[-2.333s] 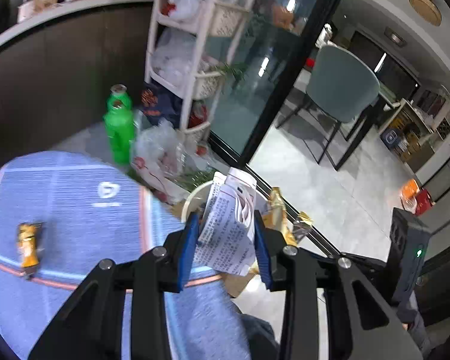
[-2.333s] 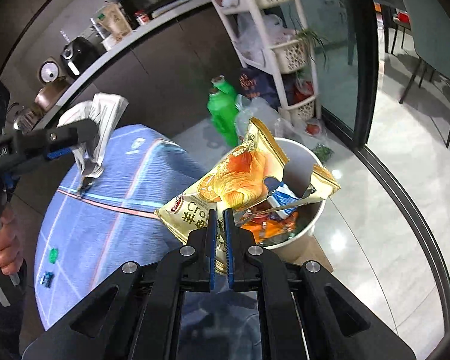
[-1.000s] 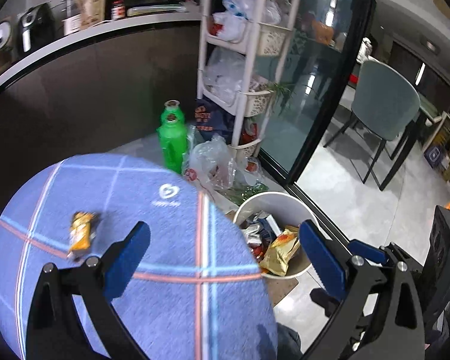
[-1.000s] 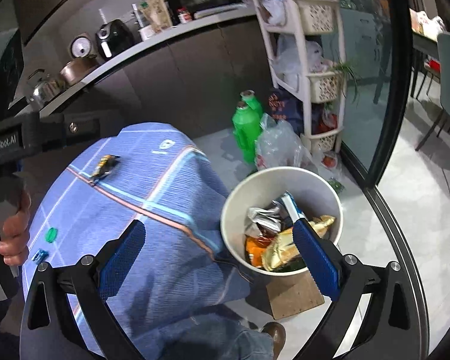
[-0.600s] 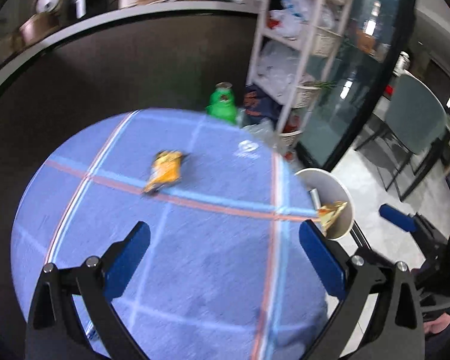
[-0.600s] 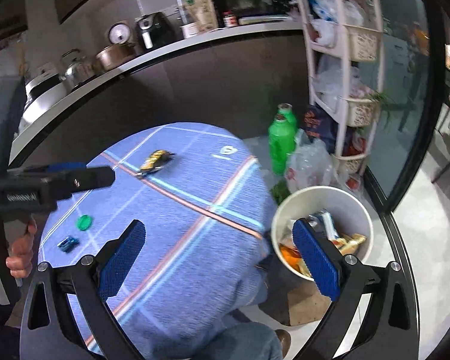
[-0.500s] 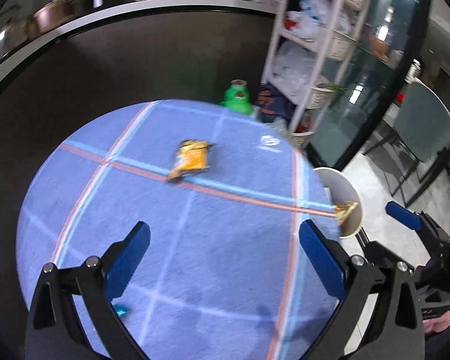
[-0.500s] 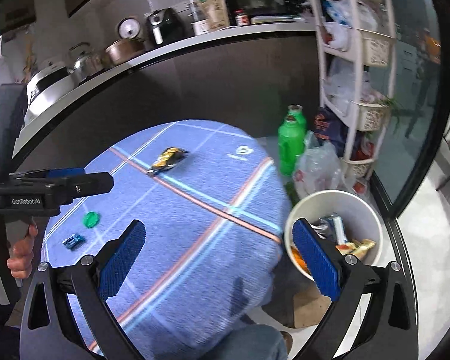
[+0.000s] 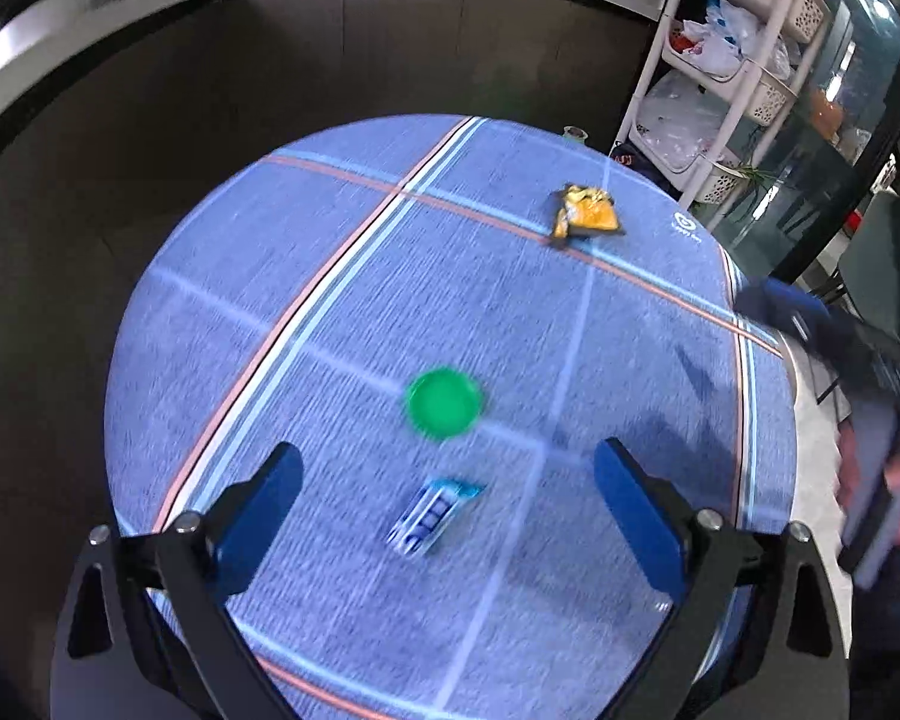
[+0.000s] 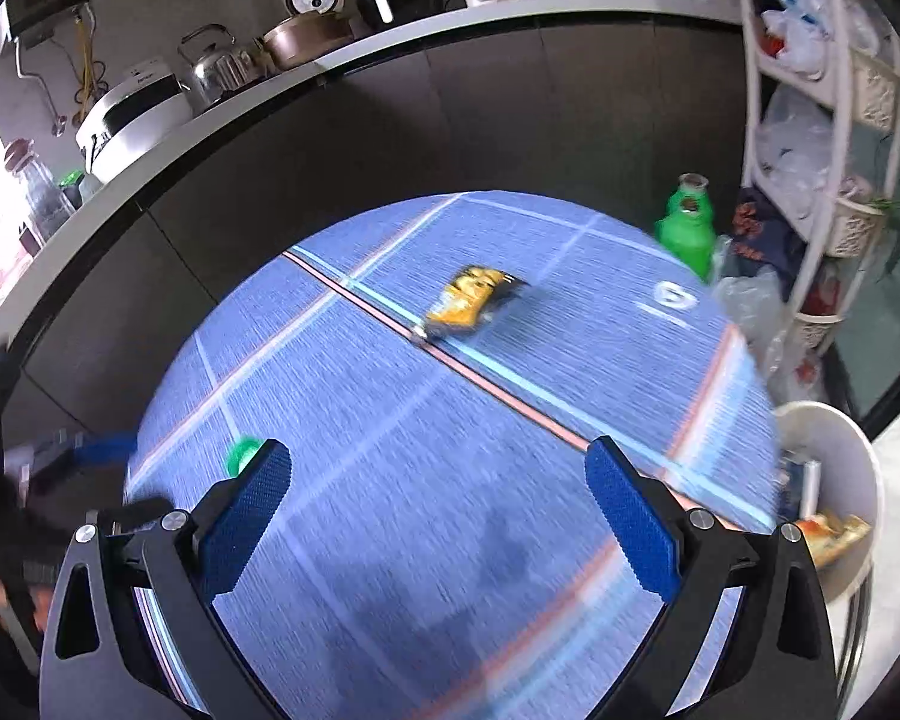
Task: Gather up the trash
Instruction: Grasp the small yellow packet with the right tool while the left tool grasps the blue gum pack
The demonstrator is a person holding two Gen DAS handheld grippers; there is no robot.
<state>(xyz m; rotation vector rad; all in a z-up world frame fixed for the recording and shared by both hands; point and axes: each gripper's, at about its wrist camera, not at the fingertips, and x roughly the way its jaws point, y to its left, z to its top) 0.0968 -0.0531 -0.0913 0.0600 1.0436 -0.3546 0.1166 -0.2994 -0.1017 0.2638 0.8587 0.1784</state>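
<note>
- Left gripper (image 9: 447, 498): fingers spread wide, nothing between them, hovering over near part of round table (image 9: 342, 312) with blue striped cloth.
- Right gripper (image 10: 438, 501): fingers spread wide too, nothing held, above near-right part of same table.
- Blue-white wrapper (image 9: 435, 515): flat on cloth, directly between left fingers in that view, closest piece of trash. Blurred, print unreadable.
- Green cap (image 9: 444, 402): just beyond the blue-white wrapper, near table centre; in right view partly hidden behind left-hand blue pad (image 10: 247, 501).
- Orange snack wrapper (image 9: 588, 217): far side of table, crumpled, lying on the red stripe; well apart from both grippers.
- White bin (image 10: 849, 462): on floor beside table's right edge, wrappers visible inside, incl. an orange-gold one at the rim.
- Green bottle (image 10: 687, 228): on floor beyond table's far edge.
- White shelf rack (image 10: 834, 138): just past the bottle, baskets stuffed with plastic bags.
- Counter (image 10: 390, 42): along far wall, kettle, pot, rice cooker, air fryer on top.
</note>
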